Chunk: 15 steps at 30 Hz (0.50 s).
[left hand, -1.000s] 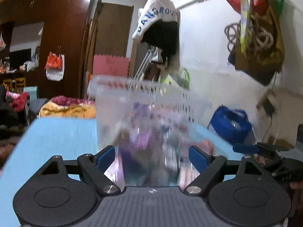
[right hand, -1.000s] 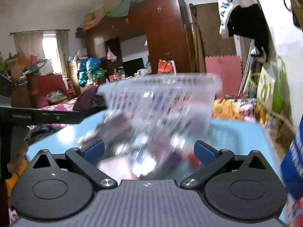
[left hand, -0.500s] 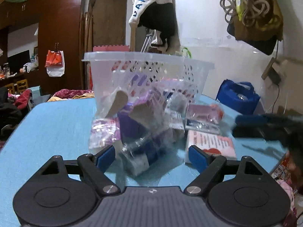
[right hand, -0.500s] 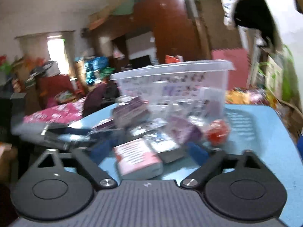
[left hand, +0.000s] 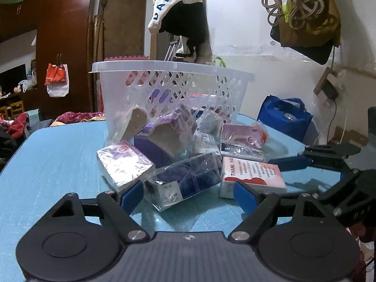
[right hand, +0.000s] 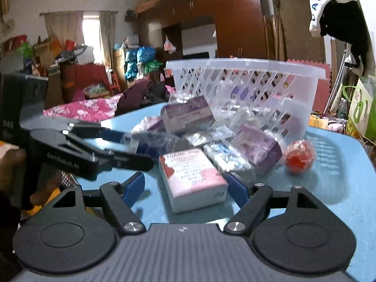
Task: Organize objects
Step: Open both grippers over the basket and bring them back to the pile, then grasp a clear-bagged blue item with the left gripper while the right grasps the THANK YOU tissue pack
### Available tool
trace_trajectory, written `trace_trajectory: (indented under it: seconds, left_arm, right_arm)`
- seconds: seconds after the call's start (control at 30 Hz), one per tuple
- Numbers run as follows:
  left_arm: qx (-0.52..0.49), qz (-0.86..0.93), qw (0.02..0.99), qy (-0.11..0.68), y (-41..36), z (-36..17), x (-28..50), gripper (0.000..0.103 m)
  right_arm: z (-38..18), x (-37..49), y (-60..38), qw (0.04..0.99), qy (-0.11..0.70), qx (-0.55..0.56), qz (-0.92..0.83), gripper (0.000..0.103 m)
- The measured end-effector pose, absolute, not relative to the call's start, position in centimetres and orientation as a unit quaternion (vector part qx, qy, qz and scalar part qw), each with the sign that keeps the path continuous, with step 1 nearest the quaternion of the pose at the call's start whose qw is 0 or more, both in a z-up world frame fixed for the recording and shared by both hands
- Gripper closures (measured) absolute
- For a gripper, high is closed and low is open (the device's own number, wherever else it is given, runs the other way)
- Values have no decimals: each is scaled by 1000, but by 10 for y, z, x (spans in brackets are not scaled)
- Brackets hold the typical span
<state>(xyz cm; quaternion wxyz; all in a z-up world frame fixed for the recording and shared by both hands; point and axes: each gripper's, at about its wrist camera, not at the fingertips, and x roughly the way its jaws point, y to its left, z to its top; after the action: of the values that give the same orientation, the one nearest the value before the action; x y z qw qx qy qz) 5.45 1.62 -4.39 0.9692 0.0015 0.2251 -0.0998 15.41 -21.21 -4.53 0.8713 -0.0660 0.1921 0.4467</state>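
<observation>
Wrapped packets [left hand: 185, 178] lie heaped on the blue surface [left hand: 54, 164] before the basket [left hand: 164, 80], one between left gripper [left hand: 188, 193] jaws — released. Light, crinkly, slippery film; grip box sides. Right gripper [right hand: 185, 186] jaws opening around pink box [right hand: 192, 178], not pressing.

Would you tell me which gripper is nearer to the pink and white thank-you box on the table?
Right. The right gripper has the thank-you box directly between its opening jaws, not pressed by the pads. The left gripper faces the clear-wrapped dark blue packet instead, with the box just off its right fingertip.
</observation>
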Motion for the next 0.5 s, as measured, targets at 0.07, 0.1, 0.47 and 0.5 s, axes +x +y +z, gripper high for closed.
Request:
trace_trajectory:
  seconds: [0.07,0.1,0.47,0.5]
  left_arm:
    - [10,-97,970,224,13,-45,57,16]
    - [13,-94,970,224,11,-45,59,16]
    - [17,-121,967,224,8,-45,51,16]
    - [16,-138,965,224,8,-44,48,16]
  right_arm:
    - [-47,153,-213,876,189,-79,437,23]
    - [-47,153,-213,876,187,-79,437,20]
    - [-47,146,-242,877,202,-72,431,44]
    - [-47,145,-248,877,202,-71,429,44]
